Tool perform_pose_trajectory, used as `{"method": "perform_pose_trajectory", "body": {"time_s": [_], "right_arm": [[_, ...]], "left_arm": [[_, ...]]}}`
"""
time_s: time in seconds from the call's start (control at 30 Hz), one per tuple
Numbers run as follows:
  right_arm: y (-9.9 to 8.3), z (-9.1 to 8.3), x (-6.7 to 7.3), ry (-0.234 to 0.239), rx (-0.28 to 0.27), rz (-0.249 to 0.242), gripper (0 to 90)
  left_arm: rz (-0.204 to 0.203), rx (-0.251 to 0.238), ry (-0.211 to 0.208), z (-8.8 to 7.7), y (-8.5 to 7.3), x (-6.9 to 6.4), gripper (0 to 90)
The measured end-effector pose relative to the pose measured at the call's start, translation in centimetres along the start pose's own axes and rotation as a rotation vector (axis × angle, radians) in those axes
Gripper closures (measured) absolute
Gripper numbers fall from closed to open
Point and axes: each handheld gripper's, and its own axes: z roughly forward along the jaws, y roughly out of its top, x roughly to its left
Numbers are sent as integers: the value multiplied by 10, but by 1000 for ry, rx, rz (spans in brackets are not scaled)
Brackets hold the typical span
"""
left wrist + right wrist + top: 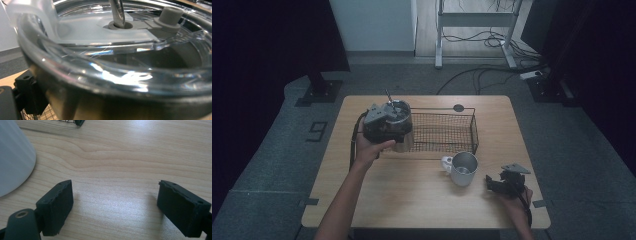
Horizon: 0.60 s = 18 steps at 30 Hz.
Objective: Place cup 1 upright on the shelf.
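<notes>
The left gripper [387, 127] holds a shiny metal cup with a clear lid [398, 122] at the left end of the black wire basket [447, 132]. Its jaws press on the sides of the cup. From the high view it is hard to tell if the cup rests in the basket or hangs a little above it. In the left gripper view the clear lid [125, 57] is very close and big. A metal straw [118, 12] goes down through a hole in the middle of the lid, and a small grey plug [171, 15] sticks up just beside it. The basket sits at the back of the wooden table [412, 200]. In front of the basket stands a metal mug [462, 168] with a white handle, and it is open at the top. The right gripper [504, 182] rests low over the table near the front right corner, close to the mug but not touching it. In the right gripper view its two black jaws stand apart, with just bare wood between them. They hold nothing. The mug's pale side [13, 157] shows at the left edge of that view.
</notes>
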Motion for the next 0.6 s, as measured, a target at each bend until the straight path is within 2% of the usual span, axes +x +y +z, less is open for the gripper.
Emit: {"method": "perform_pose_trajectory", "body": {"time_s": [0.6], "right_arm": [[0, 0, 0, 0, -3, -2, 135]], "left_arm": [[-24, 20, 15, 16, 4, 12, 38]]}}
